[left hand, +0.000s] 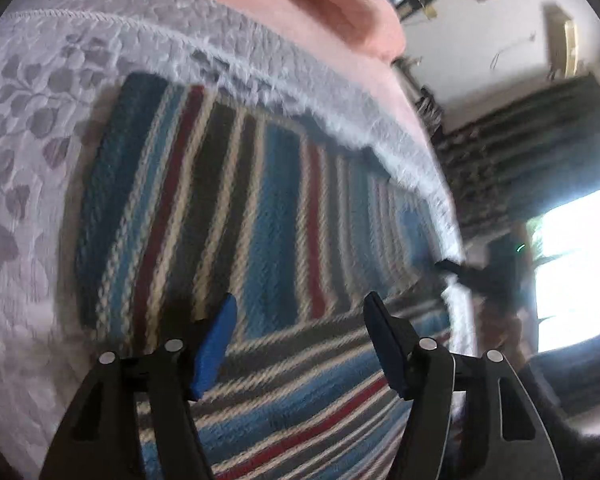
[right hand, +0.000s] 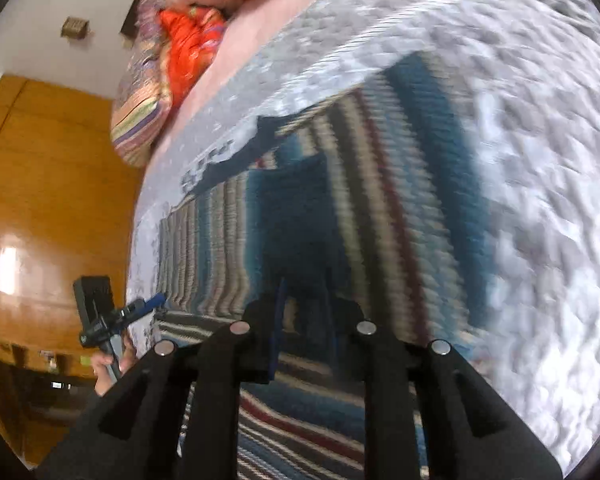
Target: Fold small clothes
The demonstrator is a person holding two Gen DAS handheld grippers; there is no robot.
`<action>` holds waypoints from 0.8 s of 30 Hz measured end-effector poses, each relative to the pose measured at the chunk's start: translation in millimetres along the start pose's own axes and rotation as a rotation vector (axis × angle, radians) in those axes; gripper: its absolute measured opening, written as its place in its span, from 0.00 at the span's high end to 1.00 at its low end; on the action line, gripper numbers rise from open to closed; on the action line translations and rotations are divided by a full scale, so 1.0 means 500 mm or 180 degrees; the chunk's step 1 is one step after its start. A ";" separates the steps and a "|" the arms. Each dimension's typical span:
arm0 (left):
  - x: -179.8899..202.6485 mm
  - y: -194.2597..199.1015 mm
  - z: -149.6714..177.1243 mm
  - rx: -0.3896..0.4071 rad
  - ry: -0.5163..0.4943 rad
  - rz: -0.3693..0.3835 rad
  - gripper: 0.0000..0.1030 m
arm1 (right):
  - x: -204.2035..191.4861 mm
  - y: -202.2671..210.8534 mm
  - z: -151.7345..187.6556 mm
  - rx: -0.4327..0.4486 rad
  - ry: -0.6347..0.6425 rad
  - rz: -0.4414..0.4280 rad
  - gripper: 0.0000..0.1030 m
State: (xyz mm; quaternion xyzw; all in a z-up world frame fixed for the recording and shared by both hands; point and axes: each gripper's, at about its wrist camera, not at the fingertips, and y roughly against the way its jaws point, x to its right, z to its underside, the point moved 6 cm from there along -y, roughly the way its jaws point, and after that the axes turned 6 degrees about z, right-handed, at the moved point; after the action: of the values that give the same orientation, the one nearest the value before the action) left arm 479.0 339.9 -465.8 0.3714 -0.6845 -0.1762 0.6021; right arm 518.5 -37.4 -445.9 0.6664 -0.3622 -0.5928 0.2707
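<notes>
Striped knit garment (left hand: 228, 208) lies flat on the grey bedspread (left hand: 28, 128). Left gripper (left hand: 300, 312) gapes empty; right gripper (right hand: 304, 300) looks nearly closed (blurred, hold unclear). I'd pinch one edge squarely, matching corners.

A striped knitted garment (left hand: 236, 208) in blue, grey, cream and dark red lay flat across the centre of the frame on a pale bedspread with a grey leaf pattern (left hand: 24, 128). At the bottom, the left gripper (left hand: 300, 312) hovered over the garment with its blue-padded fingers (left hand: 216, 348) spread apart, holding nothing. A pink blanket (left hand: 340, 4) was bunched at the top. A bright window (left hand: 576, 264) glowed at the right edge.
</notes>
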 end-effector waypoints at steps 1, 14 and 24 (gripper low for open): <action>-0.015 -0.004 0.002 -0.0031 0.0019 -0.0088 0.36 | 0.018 -0.011 0.004 -0.0038 -0.0047 0.0114 0.83; -0.006 0.161 0.222 -0.0148 0.0502 -0.0038 0.23 | 0.051 0.138 0.213 -0.0153 -0.0198 0.0073 0.58; -0.013 0.171 0.532 -0.0548 0.1205 0.0055 0.22 | 0.160 0.223 0.562 -0.0503 -0.0686 0.0370 0.48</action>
State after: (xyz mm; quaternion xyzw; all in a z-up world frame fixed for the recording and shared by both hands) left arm 199.4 346.5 -468.1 0.3392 -0.5447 -0.1559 0.7510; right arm 226.2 -148.4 -447.4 0.5534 -0.3793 -0.6710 0.3157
